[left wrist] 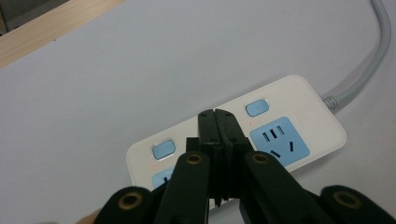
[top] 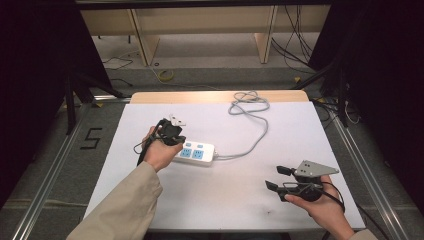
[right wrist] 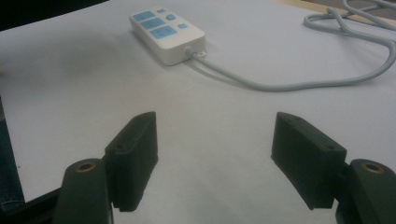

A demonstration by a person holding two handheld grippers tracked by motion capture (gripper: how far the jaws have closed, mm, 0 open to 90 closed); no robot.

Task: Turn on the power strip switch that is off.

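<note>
A white power strip (top: 196,153) with blue sockets and blue buttons lies on the white table (top: 225,200), left of centre. My left gripper (top: 179,141) is held over the strip's left end. In the left gripper view its jaws (left wrist: 215,115) are shut with nothing between them, tips over the strip (left wrist: 299,105) between its two blue buttons; whether they touch it I cannot tell. My right gripper (top: 278,178) rests near the front right of the table, open and empty (right wrist: 217,135), pointing toward the strip (right wrist: 166,32).
A grey cable (top: 250,107) runs from the strip's right end and coils at the table's far edge. The cable (right wrist: 303,84) curves across the table beyond my right gripper. Metal rails run along both sides of the table.
</note>
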